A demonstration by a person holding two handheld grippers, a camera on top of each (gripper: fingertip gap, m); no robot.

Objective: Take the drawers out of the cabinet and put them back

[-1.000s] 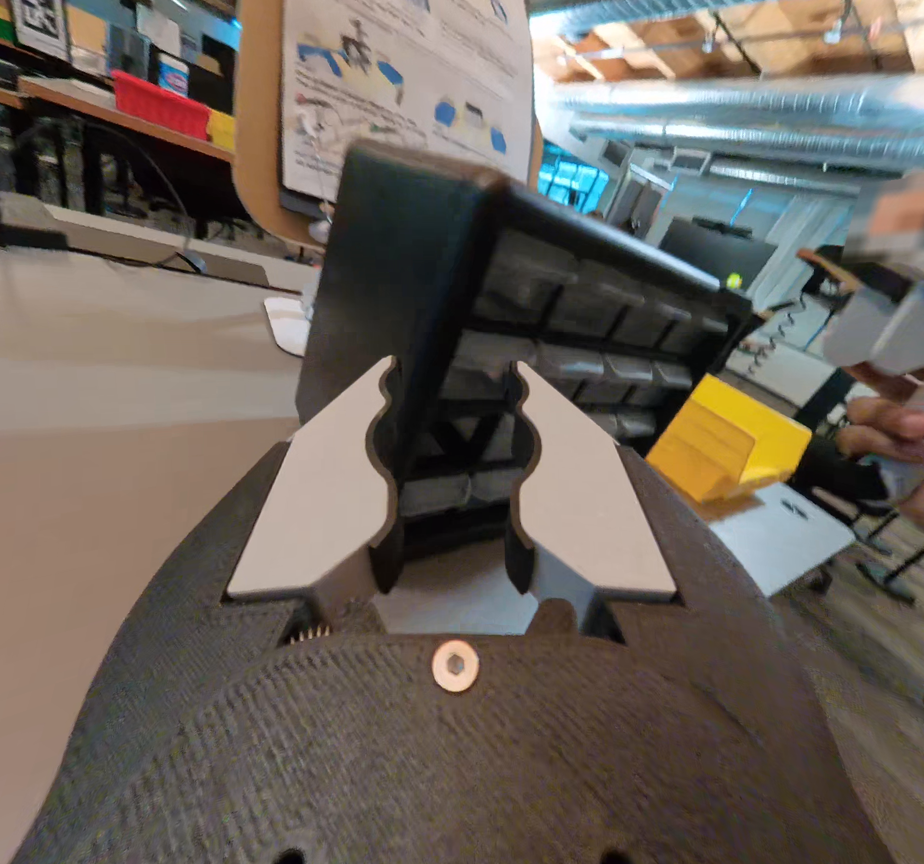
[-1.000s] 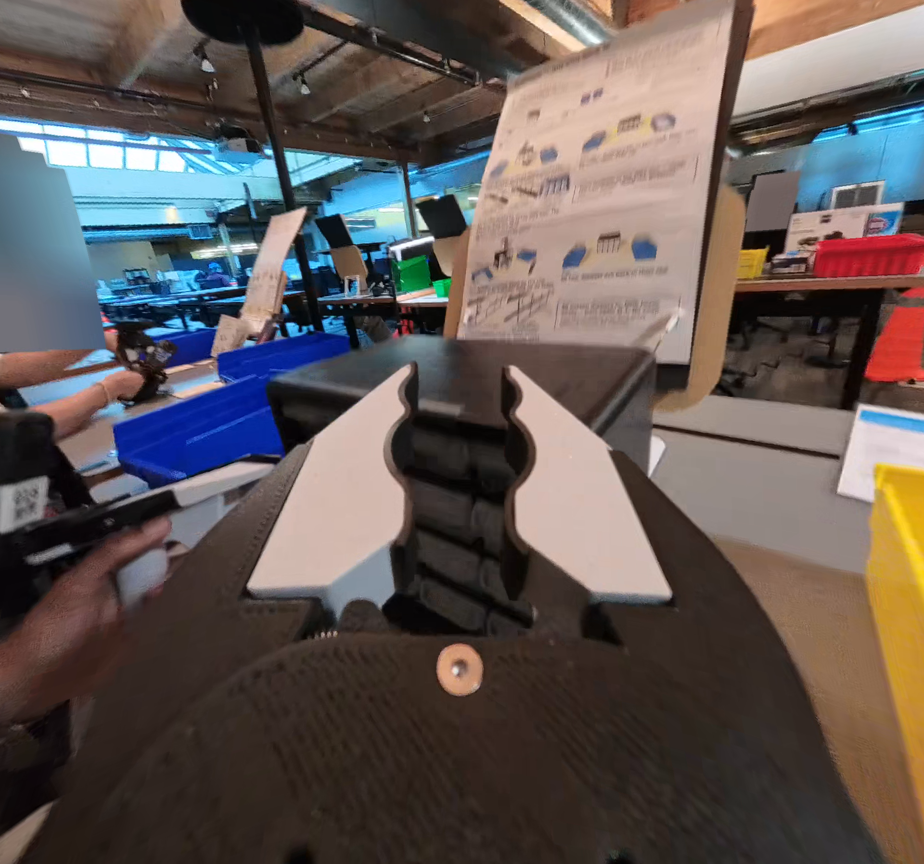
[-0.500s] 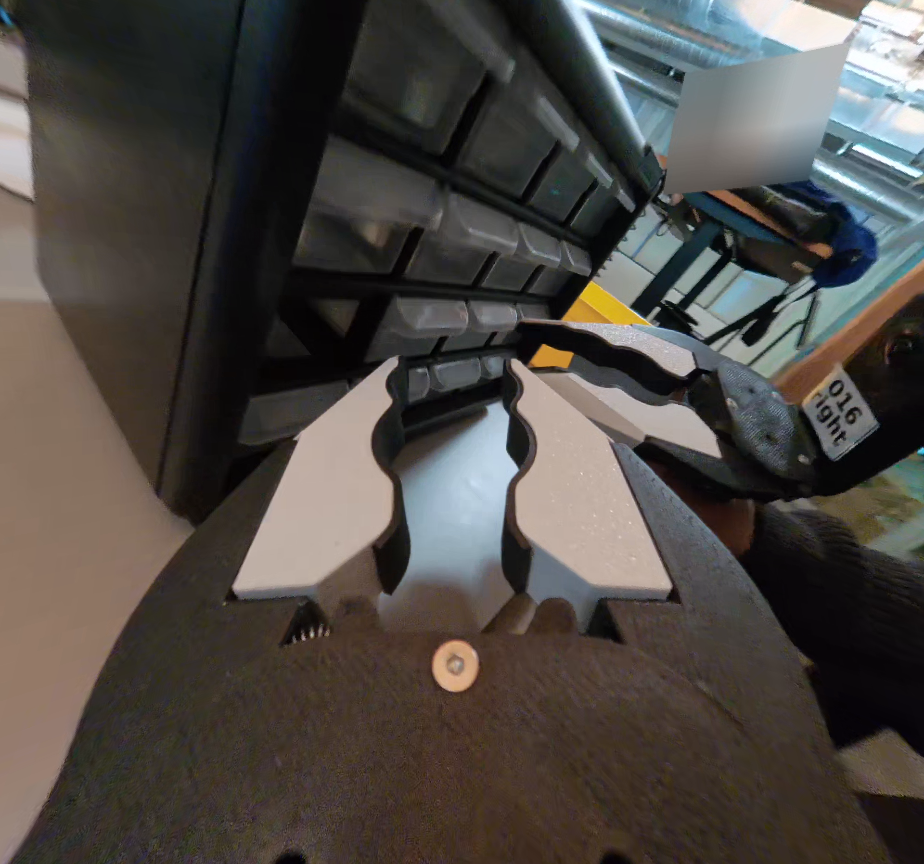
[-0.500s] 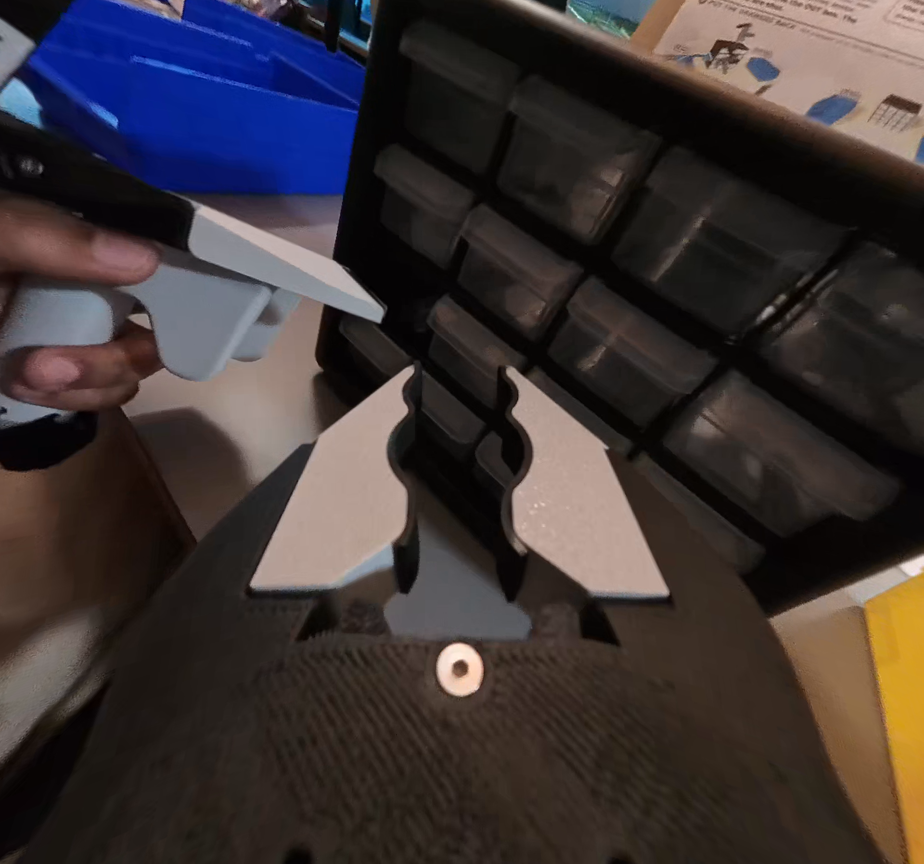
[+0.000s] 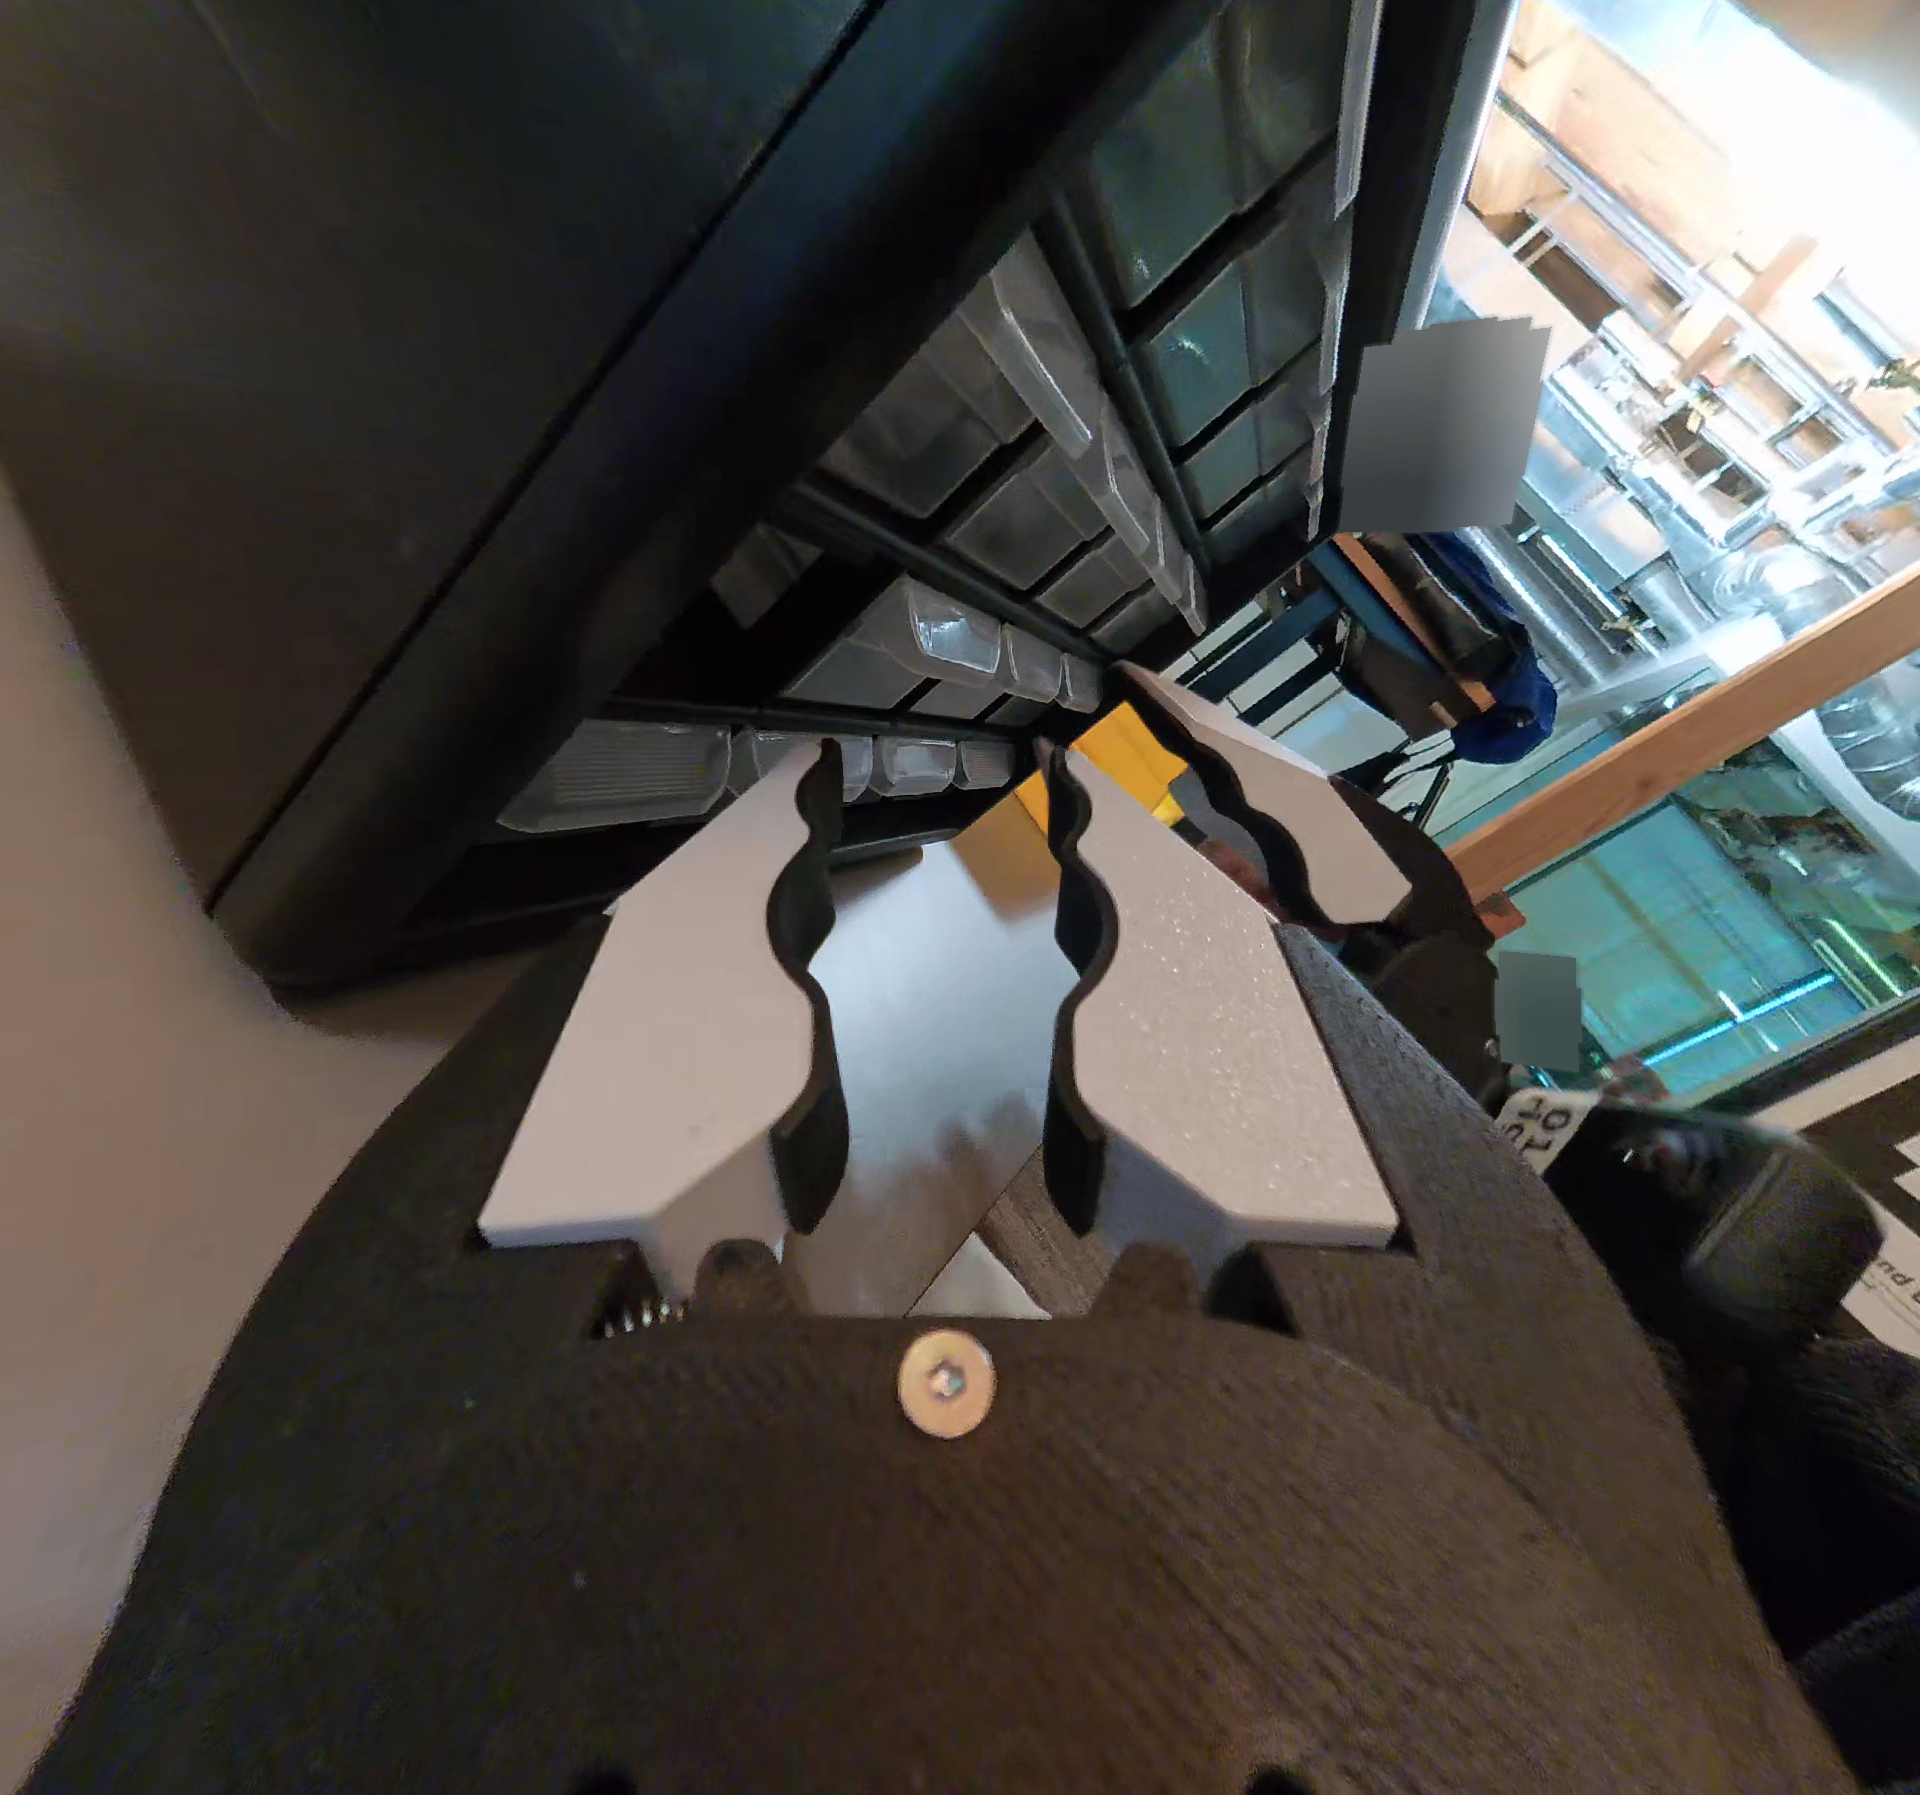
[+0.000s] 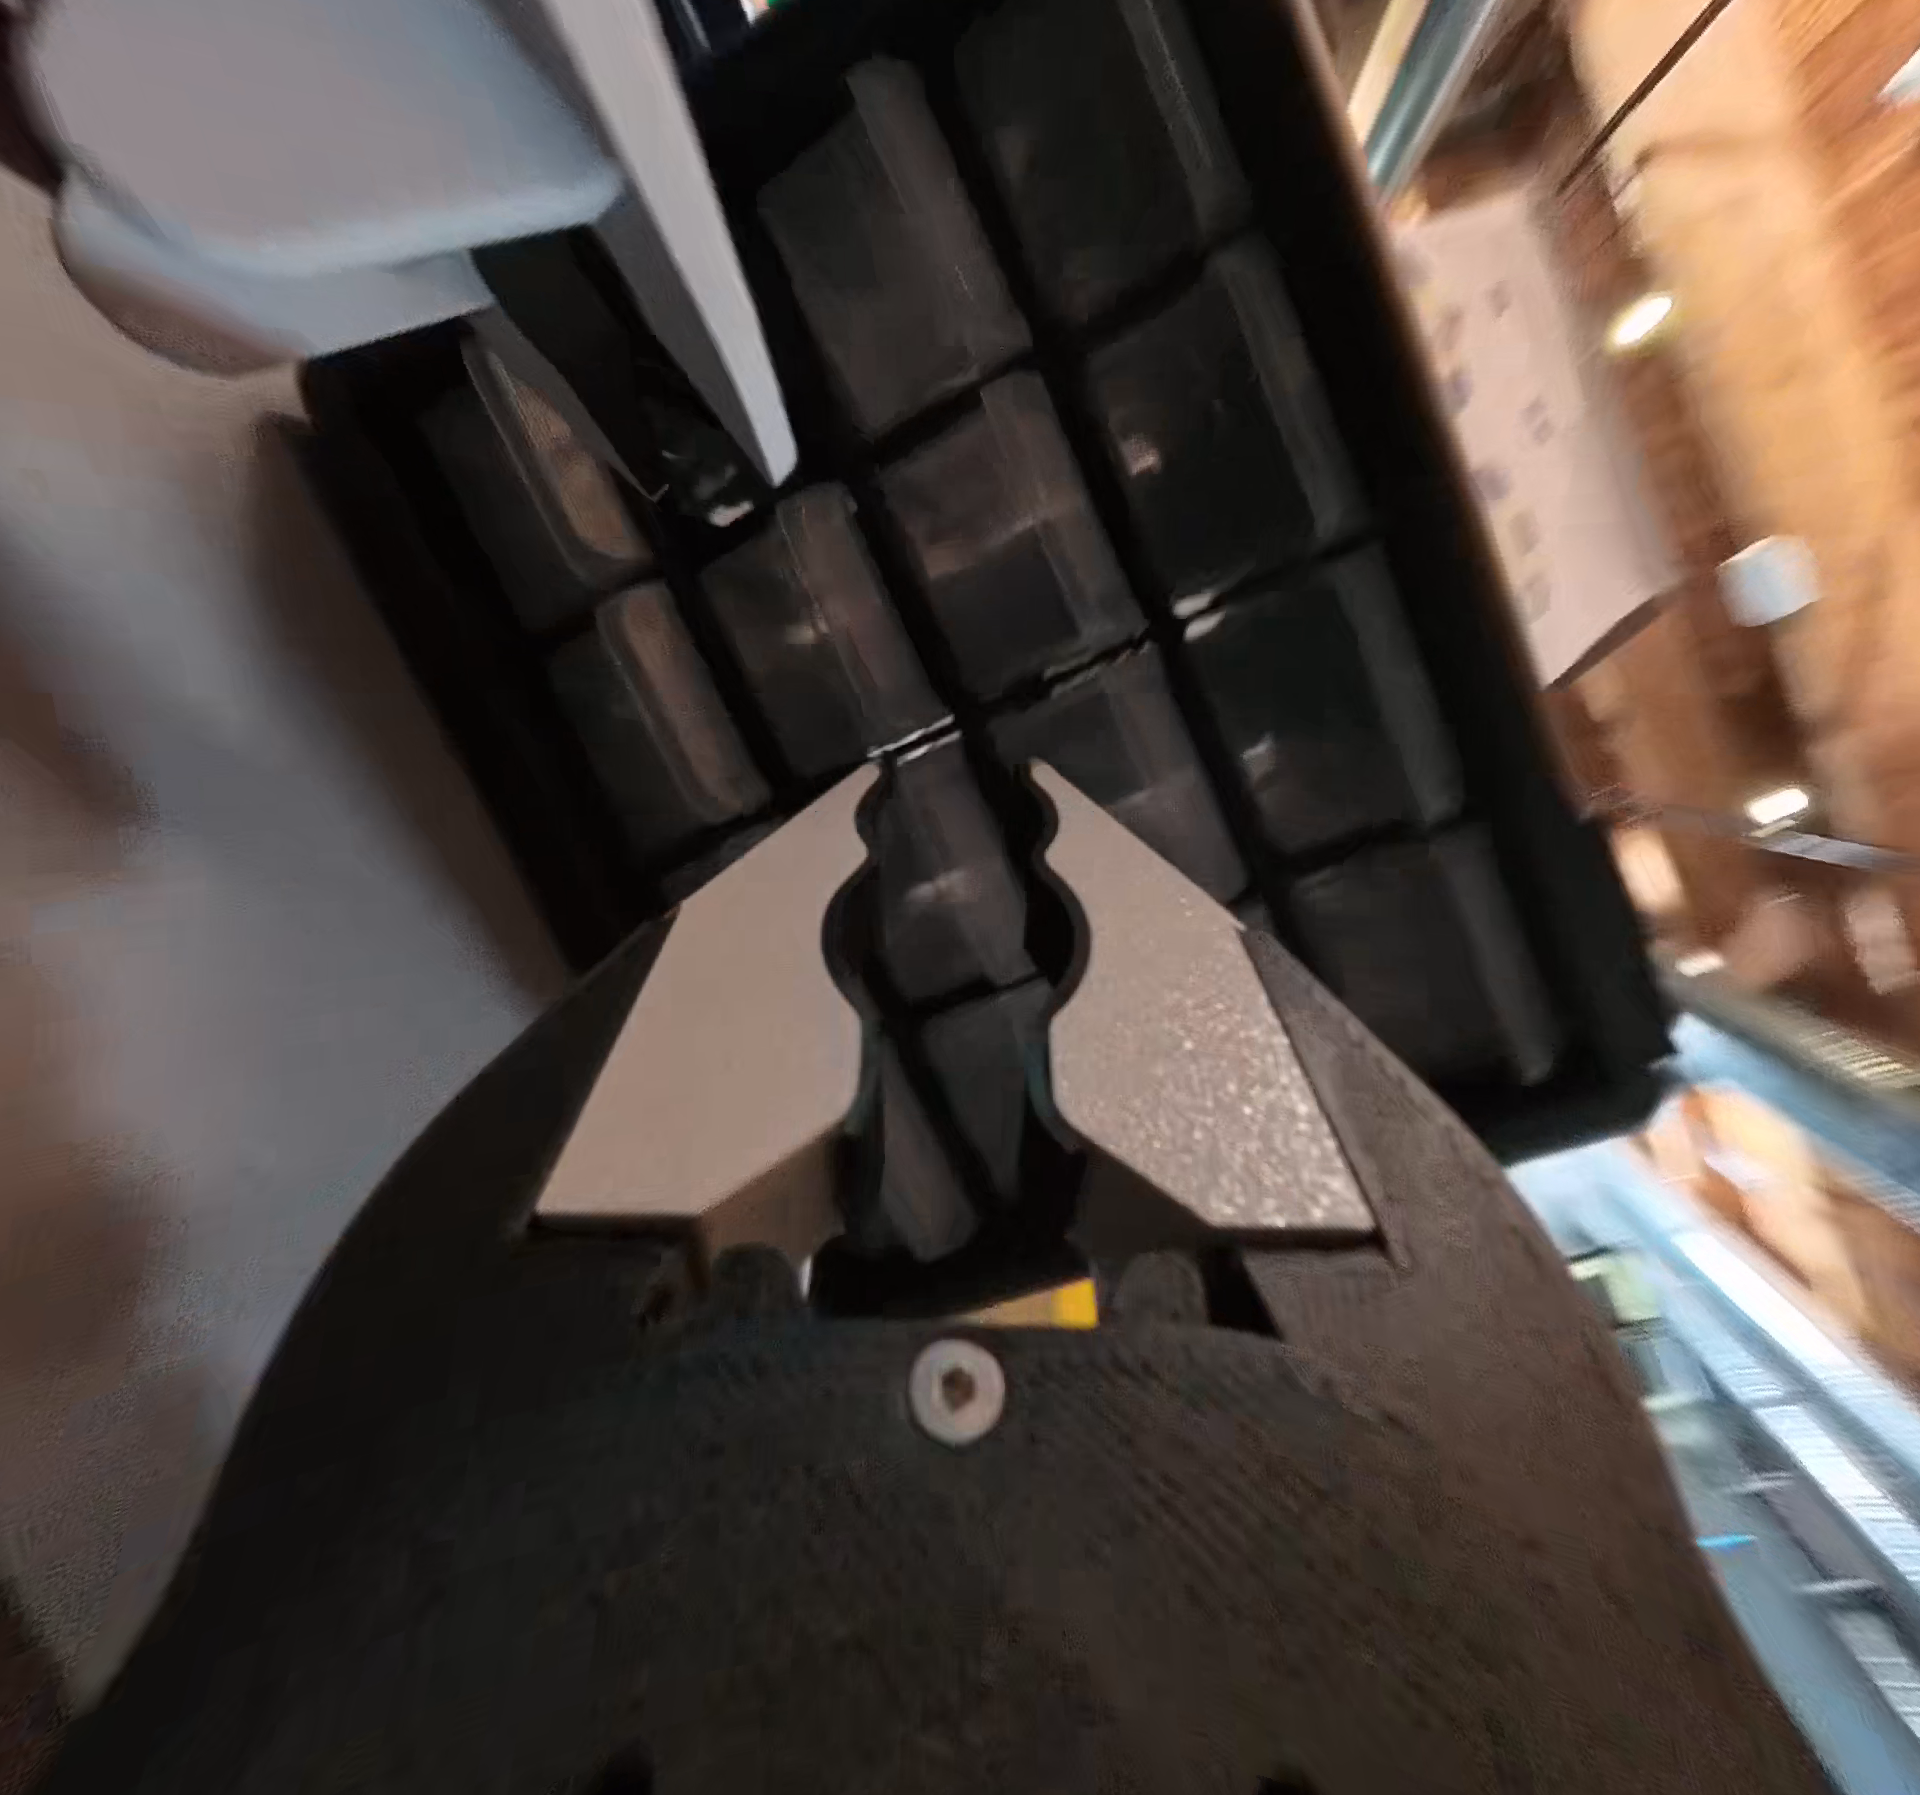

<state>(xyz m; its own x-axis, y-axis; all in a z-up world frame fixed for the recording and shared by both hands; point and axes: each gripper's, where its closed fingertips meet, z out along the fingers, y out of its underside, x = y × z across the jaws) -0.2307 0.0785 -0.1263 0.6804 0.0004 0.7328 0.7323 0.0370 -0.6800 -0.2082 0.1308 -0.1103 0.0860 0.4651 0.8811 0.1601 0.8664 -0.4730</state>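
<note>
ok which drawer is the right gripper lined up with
The dark drawer just behind the right gripper's fingertips, the upper of two seen in the gap. The others sit higher or off to the sides.

The left wrist view looks low along the cabinet (image 5: pixel 436 311) front from its left corner. The right wrist view faces its drawers (image 6: pixel 997 540) closely. Both share them.

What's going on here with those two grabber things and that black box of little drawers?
A person is holding two hand-held gripping tools up to a black cabinet full of small clear drawers. The left tool is open and empty near the cabinet's bottom row. The right tool is also open, aimed at a drawer on the cabinet's front, though that view is blurred. All the drawers in view appear to sit in their slots, and neither tool is holding one yet.
</note>
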